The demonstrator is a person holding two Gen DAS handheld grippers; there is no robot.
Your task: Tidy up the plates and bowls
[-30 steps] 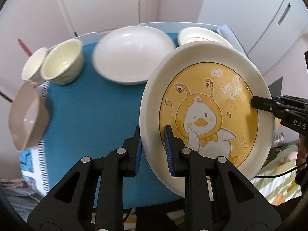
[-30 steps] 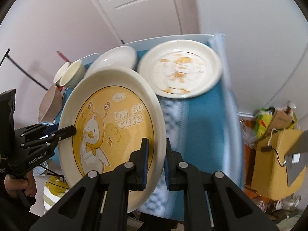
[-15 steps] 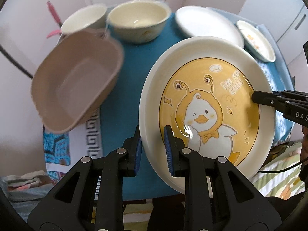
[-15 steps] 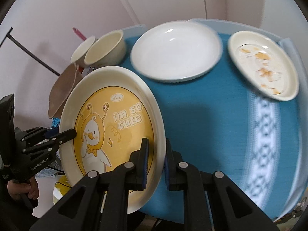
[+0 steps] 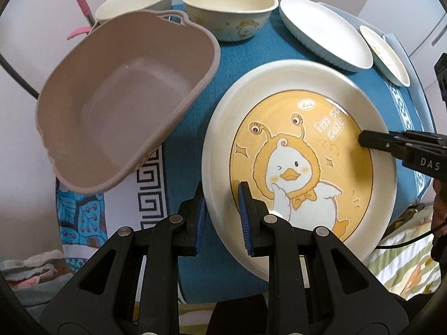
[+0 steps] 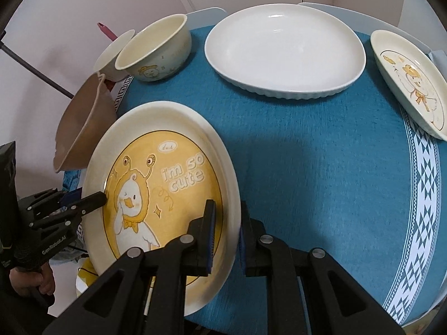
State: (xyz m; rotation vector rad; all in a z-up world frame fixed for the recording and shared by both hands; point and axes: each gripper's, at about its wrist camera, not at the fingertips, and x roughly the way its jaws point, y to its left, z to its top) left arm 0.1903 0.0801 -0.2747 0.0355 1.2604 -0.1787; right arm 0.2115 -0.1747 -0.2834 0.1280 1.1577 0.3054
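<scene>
A: We are holding the duck plate [image 5: 293, 150] tilted above the near part of the blue tablecloth [image 5: 245, 53]. The left gripper [image 5: 223, 217] is pinching the plate's rim, one blue pad under the rim and one on the printed face. The right gripper [image 6: 226, 231] is pinching the opposite rim in the same way.

B: Are we reading contact on both sides?

A: Yes. In the left wrist view, the right gripper's upper finger is lying on the yellow print near the lettering. In the right wrist view, the left gripper's finger is lying on the print beside the duck's head.

B: What are we seeing around the plate?

A: The taupe basin [image 5: 125, 97] is sitting just beside the plate, at the table's left edge, overhanging it. Beyond the basin, a cream bowl [image 5: 229, 11] with a duck motif is standing upright, and a second bowl [image 5: 134, 2] is touching or nearly touching it; we cannot tell which. The white oval dish [image 6: 285, 47] is resting farther back on the cloth, well apart from the held plate. A small duck plate [image 6: 413, 81] is lying at the right edge, over the white patterned border.
</scene>
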